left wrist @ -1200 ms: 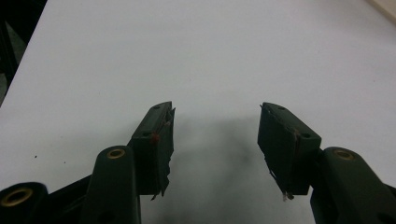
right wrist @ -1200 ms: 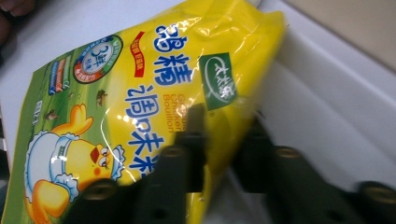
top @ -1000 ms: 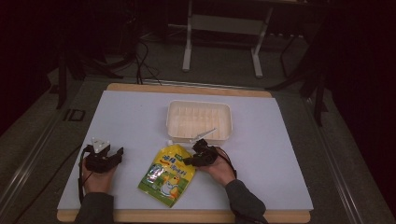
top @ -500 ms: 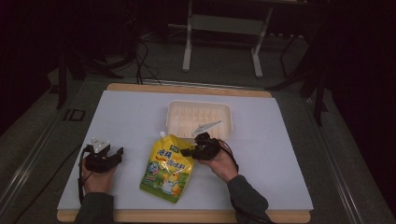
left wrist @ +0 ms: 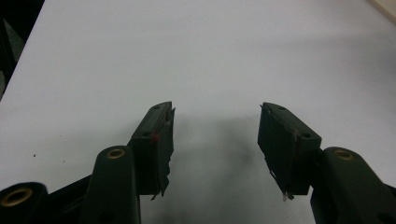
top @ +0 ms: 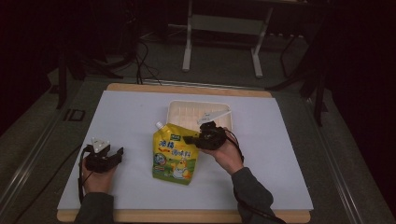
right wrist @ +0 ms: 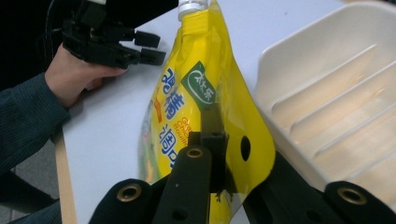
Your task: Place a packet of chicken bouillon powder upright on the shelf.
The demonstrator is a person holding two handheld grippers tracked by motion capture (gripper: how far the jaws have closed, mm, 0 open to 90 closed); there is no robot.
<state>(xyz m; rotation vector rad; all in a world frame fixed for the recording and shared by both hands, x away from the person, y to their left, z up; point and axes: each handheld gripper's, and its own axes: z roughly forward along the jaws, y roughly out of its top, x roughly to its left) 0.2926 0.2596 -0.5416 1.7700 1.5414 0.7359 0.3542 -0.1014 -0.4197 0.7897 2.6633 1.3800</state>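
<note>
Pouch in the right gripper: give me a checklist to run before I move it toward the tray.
1. Right gripper shut on pouch: ok, clamped at its upper edge by the punched hole.
2. Pouch cap on: ok, white cap in place.
3. Pouch fully off the table: cannot tell.
4. Tray free to receive: ok, nothing inside.
5. Left gripper clear of the path: ok, open, holding nothing, apart from the pouch.

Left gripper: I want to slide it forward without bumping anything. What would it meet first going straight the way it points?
Probably nothing nearby. The left gripper is open, with bare white table ahead in its own view. From above it seems aimed toward the yellow pouch, though depth is unclear.
</note>
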